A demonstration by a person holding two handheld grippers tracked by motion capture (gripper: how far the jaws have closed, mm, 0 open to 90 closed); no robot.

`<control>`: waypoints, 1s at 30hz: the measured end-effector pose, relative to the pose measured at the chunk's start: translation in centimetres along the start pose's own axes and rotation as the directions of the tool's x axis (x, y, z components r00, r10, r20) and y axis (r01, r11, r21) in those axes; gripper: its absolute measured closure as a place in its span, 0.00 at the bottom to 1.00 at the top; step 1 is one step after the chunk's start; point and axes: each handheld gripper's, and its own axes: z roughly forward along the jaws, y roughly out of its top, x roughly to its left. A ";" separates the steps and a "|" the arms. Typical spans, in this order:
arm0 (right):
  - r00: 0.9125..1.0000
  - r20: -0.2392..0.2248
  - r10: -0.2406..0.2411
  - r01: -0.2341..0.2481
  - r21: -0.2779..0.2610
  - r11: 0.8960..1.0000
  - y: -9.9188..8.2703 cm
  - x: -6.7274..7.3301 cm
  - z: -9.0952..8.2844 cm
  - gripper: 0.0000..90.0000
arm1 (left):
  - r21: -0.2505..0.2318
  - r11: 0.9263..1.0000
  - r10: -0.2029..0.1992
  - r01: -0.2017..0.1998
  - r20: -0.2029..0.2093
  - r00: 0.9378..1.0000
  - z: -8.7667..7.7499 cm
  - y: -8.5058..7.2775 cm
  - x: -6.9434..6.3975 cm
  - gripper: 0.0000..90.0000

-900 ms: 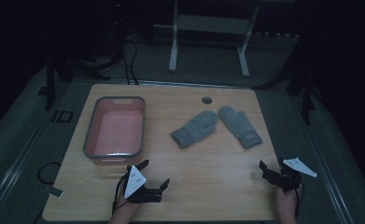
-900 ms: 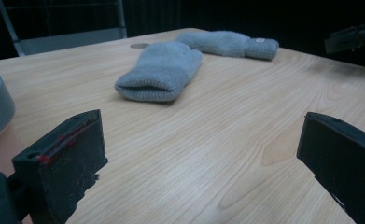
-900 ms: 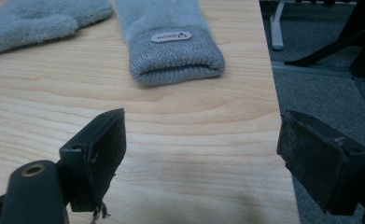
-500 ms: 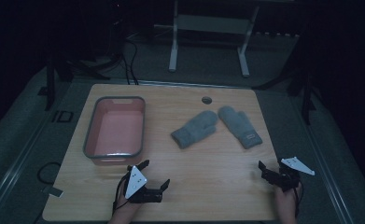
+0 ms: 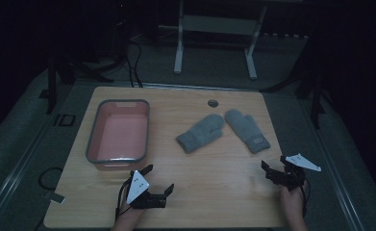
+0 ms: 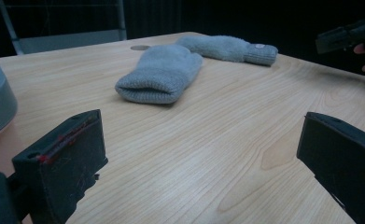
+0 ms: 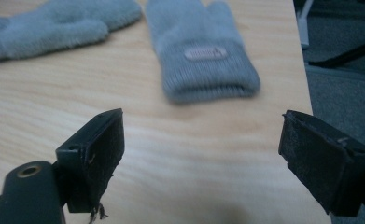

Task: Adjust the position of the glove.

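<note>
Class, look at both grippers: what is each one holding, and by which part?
Nothing is held. The left gripper and right gripper both have open, empty jaws, short of the two grey mittens.

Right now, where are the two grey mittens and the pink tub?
Left mitten (image 5: 201, 133), high view, middle of its palm.
Right mitten (image 7: 200, 51), right gripper view, ribbed cuff near its label.
Pink tub (image 5: 92, 144), high view, left grey rim.

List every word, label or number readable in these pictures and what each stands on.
"ID": pale letters on the floor left of the table, in the high view.
Small oval tag on the cuff of the right mitten: lettering too blurred to read.
Nothing legible on the left mitten or the pink tub.
</note>
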 end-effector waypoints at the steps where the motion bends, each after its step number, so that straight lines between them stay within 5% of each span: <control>1: 1.000 -0.008 0.000 0.000 -0.002 1.000 0.4 0.1 0.1 0.16 | 0.000 1.000 -0.001 0.001 0.001 1.000 0.0 0.0 0.0 0.02; 30: 0.983 -0.145 -0.112 0.117 0.028 0.993 7.6 6.3 5.5 0.15 | 0.001 1.000 -0.009 0.009 -0.008 1.000 -0.1 0.0 0.1 0.02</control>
